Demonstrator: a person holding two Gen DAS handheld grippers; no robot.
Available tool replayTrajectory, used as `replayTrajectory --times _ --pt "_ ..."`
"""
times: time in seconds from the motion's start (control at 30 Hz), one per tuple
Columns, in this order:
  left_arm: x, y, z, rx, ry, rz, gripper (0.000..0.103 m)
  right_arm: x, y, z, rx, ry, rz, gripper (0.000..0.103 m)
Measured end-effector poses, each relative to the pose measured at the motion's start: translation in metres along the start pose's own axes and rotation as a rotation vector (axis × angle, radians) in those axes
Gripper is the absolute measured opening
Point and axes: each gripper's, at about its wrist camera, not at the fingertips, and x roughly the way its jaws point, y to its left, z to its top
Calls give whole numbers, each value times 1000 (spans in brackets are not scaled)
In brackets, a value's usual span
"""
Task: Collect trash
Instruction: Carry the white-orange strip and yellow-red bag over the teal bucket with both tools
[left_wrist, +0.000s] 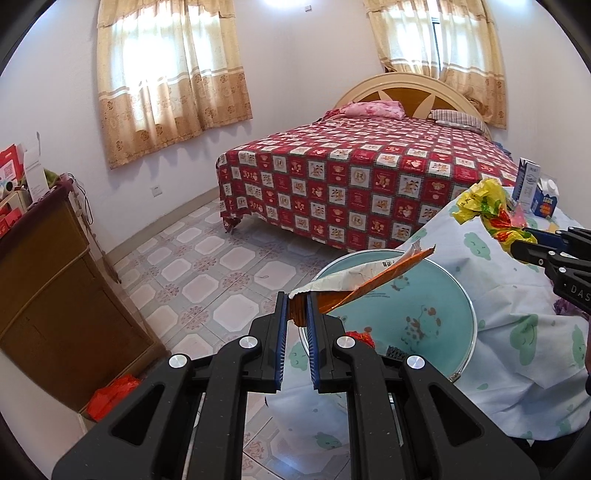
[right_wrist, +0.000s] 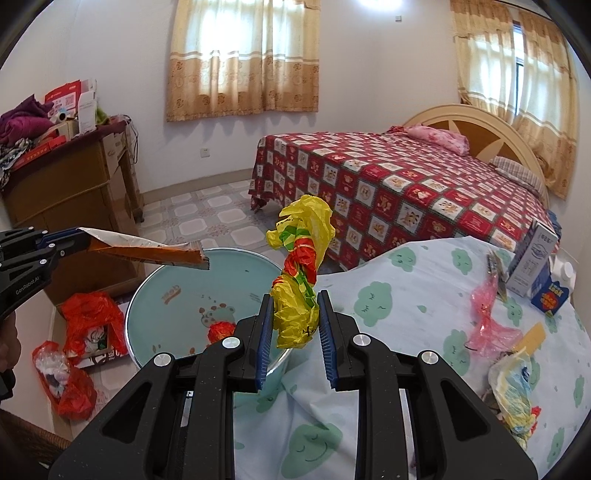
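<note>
My left gripper (left_wrist: 297, 301) is shut on an orange and white flattened wrapper (left_wrist: 369, 282), which sticks out over the round light-blue basin (left_wrist: 424, 295). The same wrapper (right_wrist: 147, 251) shows at the left of the right wrist view, above the basin (right_wrist: 173, 291). My right gripper (right_wrist: 295, 301) is shut on a crumpled yellow, red and green plastic bag (right_wrist: 301, 273), held upright beside the basin's right rim. That bag (left_wrist: 487, 206) appears at the right in the left wrist view, with the right gripper (left_wrist: 524, 238) behind it. A red crumpled scrap (right_wrist: 221, 330) lies inside the basin.
A table under a cloud-print cloth (right_wrist: 406, 280) carries a pink plastic bag (right_wrist: 487, 317), cartons (right_wrist: 532, 258) and more wrappers (right_wrist: 513, 391). Red bags (right_wrist: 88, 317) lie on the tiled floor by a wooden cabinet (right_wrist: 74, 184). A bed (right_wrist: 406, 184) stands behind.
</note>
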Motion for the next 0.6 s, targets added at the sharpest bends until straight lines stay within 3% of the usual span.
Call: replayTrajectory --times 0.6 --pt "2 5 -3 -15 15 13 10 7 10 2 -26 8 15 24"
